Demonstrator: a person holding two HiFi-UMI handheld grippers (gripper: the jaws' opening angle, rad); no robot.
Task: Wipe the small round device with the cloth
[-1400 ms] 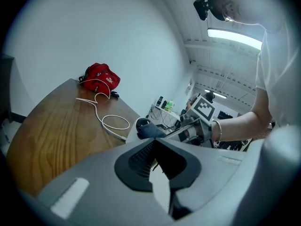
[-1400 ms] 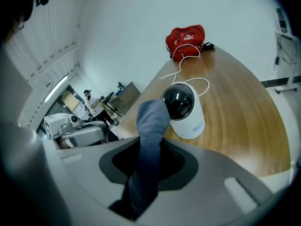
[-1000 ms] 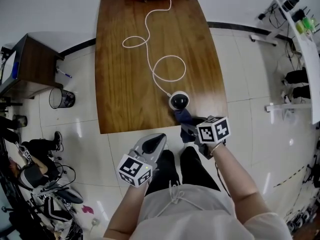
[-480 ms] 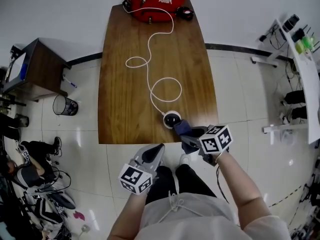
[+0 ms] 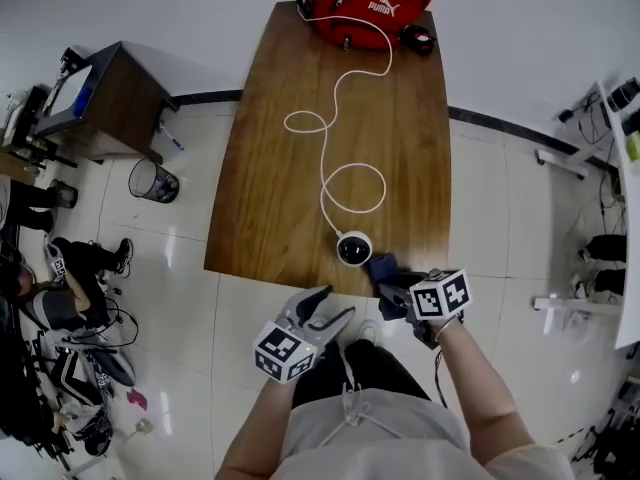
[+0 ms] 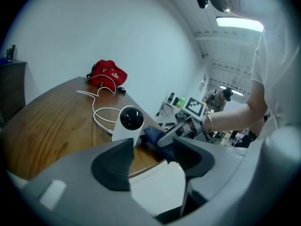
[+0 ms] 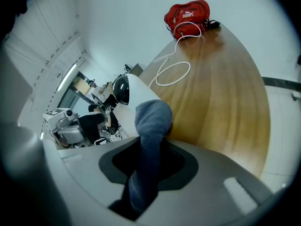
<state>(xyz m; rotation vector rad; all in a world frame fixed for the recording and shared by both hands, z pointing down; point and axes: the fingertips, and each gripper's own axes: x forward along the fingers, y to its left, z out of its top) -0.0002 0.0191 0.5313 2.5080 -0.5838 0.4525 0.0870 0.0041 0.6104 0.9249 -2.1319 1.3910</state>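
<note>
Blue cloth [image 7: 151,121] is pinched in our right claw [image 5: 390,280], just beside the small round device [image 5: 354,249] at the near edge of the bench [image 5: 280,168]. Our left claw [image 5: 335,304] is opening, with nothing inside. We judge that the wiping is only starting, and most is left.

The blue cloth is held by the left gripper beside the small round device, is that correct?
No: the right gripper holds the blue cloth beside the small round device, per the right gripper view; the left gripper is opening, empty.
</note>
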